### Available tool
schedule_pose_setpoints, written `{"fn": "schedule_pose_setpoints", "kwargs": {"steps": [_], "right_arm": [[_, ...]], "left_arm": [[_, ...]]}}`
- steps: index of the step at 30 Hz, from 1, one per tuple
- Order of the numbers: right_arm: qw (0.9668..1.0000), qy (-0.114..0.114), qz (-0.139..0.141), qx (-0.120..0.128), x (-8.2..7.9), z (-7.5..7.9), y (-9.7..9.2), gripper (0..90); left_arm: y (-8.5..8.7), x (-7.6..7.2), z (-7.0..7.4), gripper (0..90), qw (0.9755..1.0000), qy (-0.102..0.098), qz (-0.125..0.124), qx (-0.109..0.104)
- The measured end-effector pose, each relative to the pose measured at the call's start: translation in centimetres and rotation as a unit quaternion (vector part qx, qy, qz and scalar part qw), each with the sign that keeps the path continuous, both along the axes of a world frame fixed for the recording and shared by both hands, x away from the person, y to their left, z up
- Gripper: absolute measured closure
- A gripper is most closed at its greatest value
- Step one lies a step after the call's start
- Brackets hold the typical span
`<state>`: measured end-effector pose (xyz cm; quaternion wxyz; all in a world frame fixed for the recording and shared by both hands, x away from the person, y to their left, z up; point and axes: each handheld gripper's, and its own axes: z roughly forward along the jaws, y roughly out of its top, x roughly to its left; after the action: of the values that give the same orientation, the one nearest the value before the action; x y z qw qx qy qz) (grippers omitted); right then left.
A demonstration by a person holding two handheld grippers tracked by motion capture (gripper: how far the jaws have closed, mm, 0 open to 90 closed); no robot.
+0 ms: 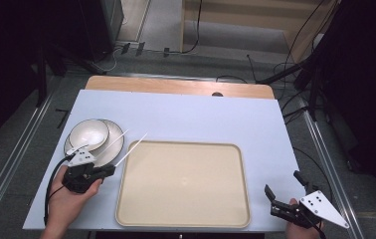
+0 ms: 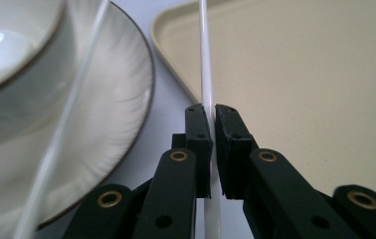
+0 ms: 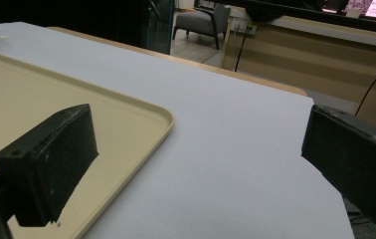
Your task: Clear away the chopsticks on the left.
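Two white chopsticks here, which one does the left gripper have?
The chopstick nearer the tray, clamped in the left gripper. The other chopstick lies across the plate.

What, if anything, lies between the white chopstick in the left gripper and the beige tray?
Nothing visible. The left gripper is shut on one white chopstick, whose far end already reaches over the corner of the bare beige tray. The second chopstick rests on the plate with the bowl, off to the side.
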<state>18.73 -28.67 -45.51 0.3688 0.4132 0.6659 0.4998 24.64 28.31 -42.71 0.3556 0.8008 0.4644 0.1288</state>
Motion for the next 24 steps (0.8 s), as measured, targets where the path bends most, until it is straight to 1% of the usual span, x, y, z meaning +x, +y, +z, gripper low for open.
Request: {"fn": "schedule_pose_setpoints", "kwargs": {"steps": [3, 5, 6, 7, 9, 11, 15, 17, 18, 19, 21, 24], "right_arm": [[1.0, 0.0, 0.0, -0.001, 0.0, 0.0, 0.0, 1.4], [1.0, 0.0, 0.0, -0.001, 0.0, 0.0, 0.0, 1.4], [1.0, 0.0, 0.0, 0.0, 0.0, 0.0, 0.0, 1.4], [1.0, 0.0, 0.0, 0.0, 0.0, 0.0, 0.0, 1.4], [1.0, 0.002, 0.0, 0.001, 0.0, 0.0, 0.0, 1.4], [1.0, 0.002, 0.0, 0.001, 0.0, 0.0, 0.0, 1.4], [1.0, 0.0, 0.0, 0.0, 0.0, 0.0, 0.0, 1.4], [1.0, 0.002, -0.002, 0.002, 0.0, 0.0, 0.0, 1.4], [1.0, 0.002, -0.002, 0.002, 0.0, 0.0, 0.0, 1.4], [1.0, 0.001, -0.002, 0.001, 0.0, -0.1, 0.0, 1.4], [1.0, 0.001, -0.002, 0.001, 0.1, -0.1, 0.0, 1.4], [1.0, 0.001, -0.002, 0.0, 0.1, -0.1, 0.0, 1.4]], "left_arm": [[-1.1, -0.2, -0.4, 85.4, 1.0, 0.007, -0.003, -0.006], [-1.7, -0.3, -0.5, 85.3, 0.9999, 0.008, -0.003, -0.008], [-2.0, -0.4, -0.6, 85.3, 0.9998, 0.012, -0.004, -0.013], [-2.4, -0.5, -0.7, 85.3, 0.9998, 0.017, -0.006, -0.012], [-3.0, -0.7, -0.9, 85.3, 0.9997, 0.019, -0.007, -0.014], [-3.6, -0.8, -1.1, 85.3, 0.9993, 0.025, -0.003, -0.026], [-4.6, -0.9, -1.5, 85.3, 0.9989, 0.032, -0.009, -0.032], [-5.0, -0.9, -1.7, 85.2, 0.9988, 0.036, -0.01, -0.03], [-5.1, -0.8, -1.9, 85.2, 0.9987, 0.038, -0.007, -0.034], [-5.2, -0.8, -2.0, 85.2, 0.9981, 0.045, -0.002, -0.042], [-5.4, -0.7, -2.2, 85.1, 0.9979, 0.049, -0.001, -0.043], [-5.7, -0.6, -2.4, 85.2, 0.9973, 0.052, 0.003, -0.052]]}}
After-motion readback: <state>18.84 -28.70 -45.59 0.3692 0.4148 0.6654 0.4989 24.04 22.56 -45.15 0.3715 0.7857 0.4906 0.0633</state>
